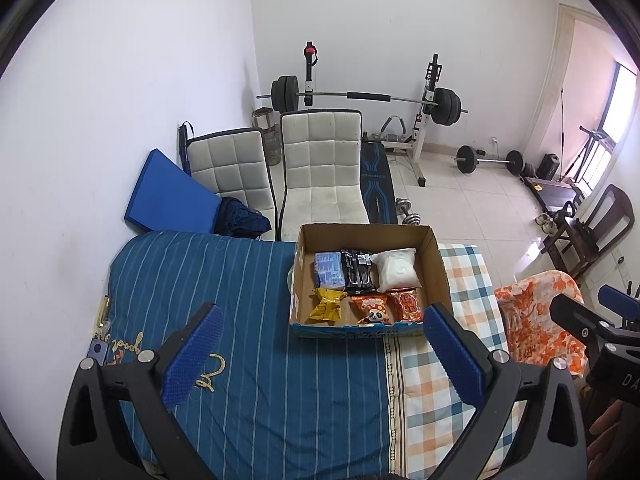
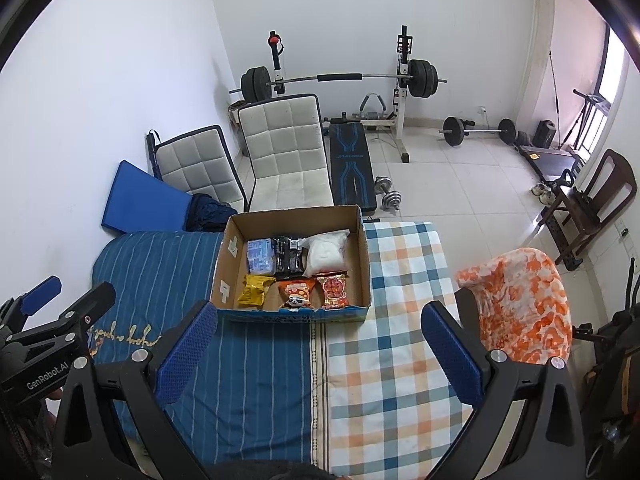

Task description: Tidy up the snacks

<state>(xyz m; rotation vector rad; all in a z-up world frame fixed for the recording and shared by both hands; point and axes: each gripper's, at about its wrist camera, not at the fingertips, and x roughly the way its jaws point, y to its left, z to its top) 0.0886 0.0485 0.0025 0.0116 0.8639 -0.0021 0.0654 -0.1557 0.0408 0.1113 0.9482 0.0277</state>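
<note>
An open cardboard box (image 1: 436,264) (image 2: 232,256) sits on the bed and holds several snack packs in two rows. Back row: a blue pack (image 1: 329,272), a black pack (image 1: 359,271) and a white bag (image 1: 396,270). Front row: a yellow pack (image 1: 326,305) (image 2: 254,290), an orange panda pack (image 1: 372,309) (image 2: 295,294) and a red pack (image 1: 406,304) (image 2: 334,290). My left gripper (image 1: 320,354) hangs open above the blue striped bedding, short of the box. My right gripper (image 2: 320,354) is open too, over the bedding's seam, nothing between its fingers.
The bed has a blue striped cover (image 1: 240,300) and a checked sheet (image 2: 400,320). An orange floral cloth (image 2: 524,304) drapes over a chair at the right. Two white padded chairs (image 1: 320,168), a blue mat (image 1: 168,196), a weight bench and barbells (image 1: 360,98) stand behind.
</note>
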